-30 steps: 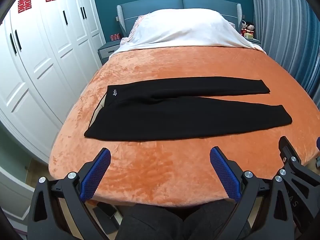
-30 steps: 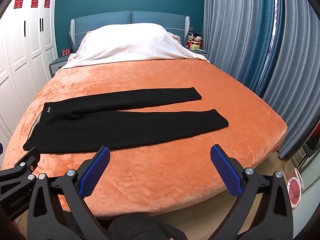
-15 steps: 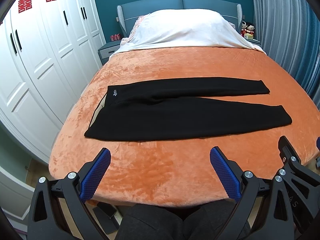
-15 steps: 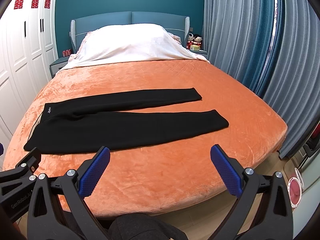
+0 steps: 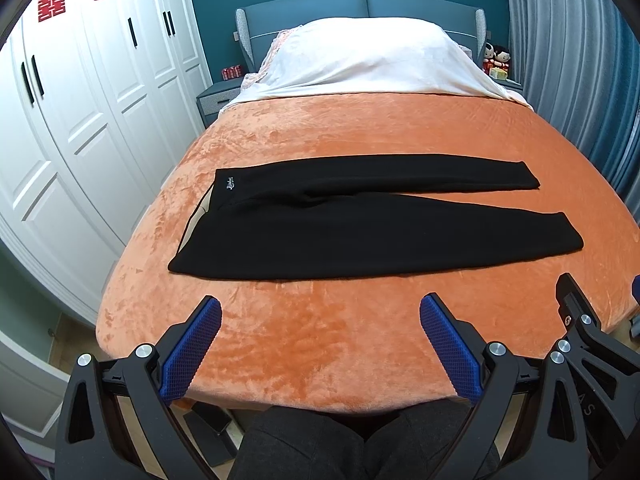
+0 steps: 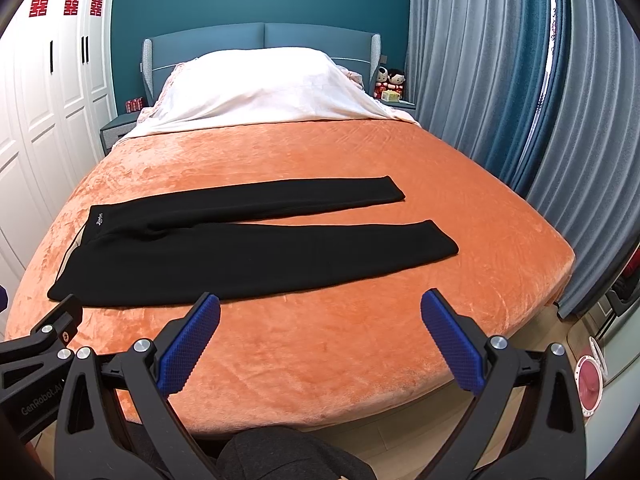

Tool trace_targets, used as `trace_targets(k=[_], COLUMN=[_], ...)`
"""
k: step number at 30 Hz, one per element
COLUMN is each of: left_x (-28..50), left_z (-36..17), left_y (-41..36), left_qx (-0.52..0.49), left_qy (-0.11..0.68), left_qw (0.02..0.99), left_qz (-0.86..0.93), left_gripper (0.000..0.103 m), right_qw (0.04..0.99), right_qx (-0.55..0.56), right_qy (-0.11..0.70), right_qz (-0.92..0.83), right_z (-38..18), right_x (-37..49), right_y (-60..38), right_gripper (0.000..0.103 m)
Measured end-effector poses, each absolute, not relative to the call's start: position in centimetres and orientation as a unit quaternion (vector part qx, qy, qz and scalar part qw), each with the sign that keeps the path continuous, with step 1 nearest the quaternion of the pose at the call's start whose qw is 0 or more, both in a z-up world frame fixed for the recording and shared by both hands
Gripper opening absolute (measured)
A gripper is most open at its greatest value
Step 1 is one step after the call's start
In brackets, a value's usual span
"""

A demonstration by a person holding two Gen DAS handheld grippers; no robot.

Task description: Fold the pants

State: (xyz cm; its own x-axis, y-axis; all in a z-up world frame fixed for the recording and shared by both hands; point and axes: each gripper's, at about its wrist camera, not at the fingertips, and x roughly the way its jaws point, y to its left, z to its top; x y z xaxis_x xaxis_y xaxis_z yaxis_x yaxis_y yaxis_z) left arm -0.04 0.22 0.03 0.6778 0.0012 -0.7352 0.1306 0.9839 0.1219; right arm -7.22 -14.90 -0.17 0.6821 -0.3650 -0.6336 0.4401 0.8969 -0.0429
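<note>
Black pants (image 5: 360, 224) lie flat and unfolded across the orange blanket (image 5: 360, 128) of the bed, in its foot half. The waistband (image 5: 200, 220) sits toward the bed's left edge (wardrobe side) and the leg cuffs point toward the right edge, by the curtains. The legs are spread in a shallow V: far leg (image 5: 400, 174) nearer the pillows, near leg (image 5: 420, 236) closer to the foot edge. Small white logo (image 5: 231, 181) at the far waistband corner.

Left gripper (image 5: 320, 336) hovers over the foot edge, jaws wide, holding nothing, blue pads (image 5: 192, 348) clear of the cloth. Right gripper (image 6: 320, 336) does likewise beside it, jaws wide and empty. Neither touches the garment.

Step in hand, as I judge it: the very start, with no fold made yet.

Next move likely calls for laying one leg over the other. The left would reach for the waistband corner and the right for a cuff (image 6: 436, 246); each pinches both fabric layers, then both lift and carry across together so the edges line up. Thin cloth on plush pile may make a clean pinch fiddly.
</note>
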Motion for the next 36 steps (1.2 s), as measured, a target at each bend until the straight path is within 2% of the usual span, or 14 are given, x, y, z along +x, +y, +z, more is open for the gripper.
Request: trace_targets(k=[36], left_x=[0.07], left_z=[0.12], left_y=[0.37], left_qx=[0.080], left_qy=[0.401], left_qw=[0.912], left_qz=[-0.036], left_gripper=[0.098], right_qw=[0.916], right_qx=[0.057], right_qy=[0.331], right_qz=[-0.220], right_z=[-0.16], right_x=[-7.26], right_y=[-14.77], right_gripper=[0.098])
